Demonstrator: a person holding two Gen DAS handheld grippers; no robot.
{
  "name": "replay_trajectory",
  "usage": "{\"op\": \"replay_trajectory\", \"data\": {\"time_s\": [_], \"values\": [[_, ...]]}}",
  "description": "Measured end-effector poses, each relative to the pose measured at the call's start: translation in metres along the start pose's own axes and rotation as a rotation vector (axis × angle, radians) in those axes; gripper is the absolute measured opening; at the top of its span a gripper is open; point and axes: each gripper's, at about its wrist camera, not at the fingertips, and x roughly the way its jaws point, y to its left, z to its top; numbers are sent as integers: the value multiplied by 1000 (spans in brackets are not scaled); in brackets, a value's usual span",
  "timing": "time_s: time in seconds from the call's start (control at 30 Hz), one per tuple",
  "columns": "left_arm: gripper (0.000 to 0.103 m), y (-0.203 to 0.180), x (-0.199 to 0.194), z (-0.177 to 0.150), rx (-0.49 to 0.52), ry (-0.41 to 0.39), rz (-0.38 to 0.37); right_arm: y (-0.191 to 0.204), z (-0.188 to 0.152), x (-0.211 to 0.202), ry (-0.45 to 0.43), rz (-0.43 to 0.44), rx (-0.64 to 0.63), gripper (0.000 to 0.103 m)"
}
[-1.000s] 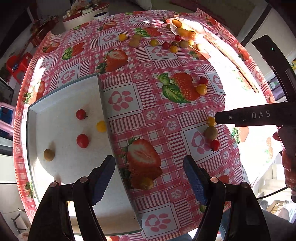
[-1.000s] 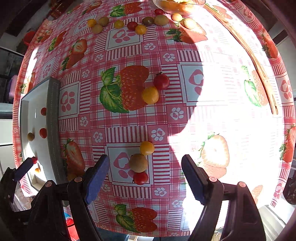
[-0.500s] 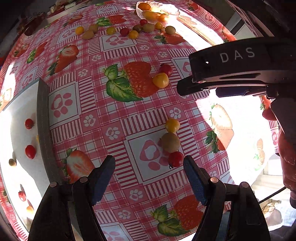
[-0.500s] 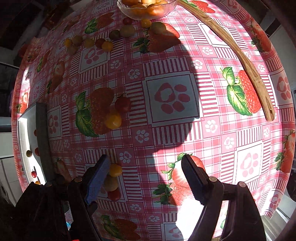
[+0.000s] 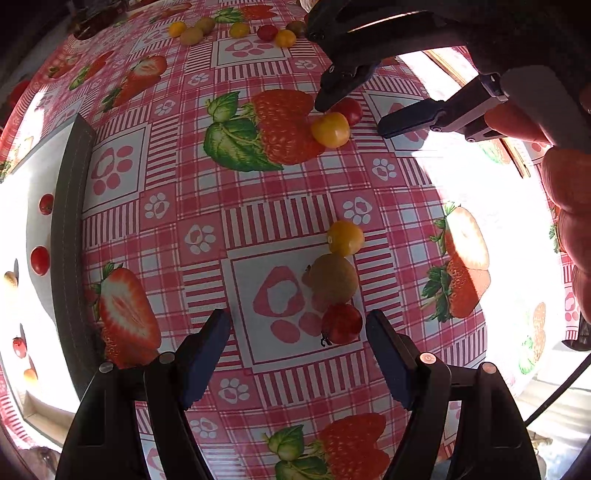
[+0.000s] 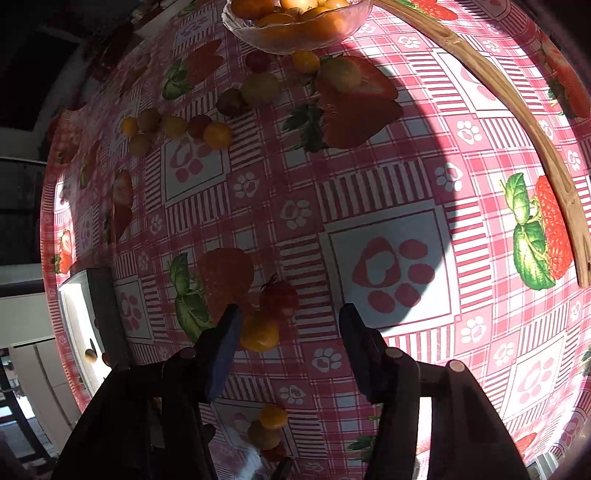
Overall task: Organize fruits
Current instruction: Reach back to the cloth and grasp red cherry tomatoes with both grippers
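Note:
My left gripper (image 5: 299, 325) is open and low over the table, with a red cherry tomato (image 5: 341, 324) just inside its right finger. A brownish tomato (image 5: 333, 278) and a yellow one (image 5: 345, 237) lie in a row beyond it. My right gripper (image 6: 288, 328) is open and low over a yellow tomato (image 6: 259, 335) beside its left finger and a red tomato (image 6: 279, 298) between the fingers. The same pair shows in the left wrist view, yellow (image 5: 330, 129) and red (image 5: 351, 109), under the right gripper (image 5: 351, 118).
A white tray (image 5: 70, 221) with several small tomatoes lies at the left. A glass bowl of orange fruit (image 6: 295, 22) stands at the far side, with loose tomatoes (image 6: 218, 134) near it. A curved wooden piece (image 6: 517, 122) lies at the right.
Both grippers have moved forward and lower over the table. The left now frames the row of three tomatoes. The right has come over the yellow and red pair.

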Motion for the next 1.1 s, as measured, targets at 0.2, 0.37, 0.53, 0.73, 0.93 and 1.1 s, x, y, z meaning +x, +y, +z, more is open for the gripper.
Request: {"op": "replay_trajectory", "data": {"time_s": [0.2,0.37,0.53,0.73,0.93,1.1], "values": [[65,-14,3,-6,37,-8,55,12,0,5,-3,-32,-51,24],[24,-12,-3,-3,63,-17,28,4,-4,-3,-22,-28,-50,24],[24,4,-6,0,43,-10,-45,-16,-14,-21,-46,-29,-34,24],[24,1,-5,2,57,0,-68,-37,-29,-30,-50,-24,-2,24],[24,10,-5,1,43,13,-104,-48,-38,-30,-46,-16,28,24],[24,9,-5,5,63,19,-98,-52,-43,-30,-43,-9,39,24]]}}
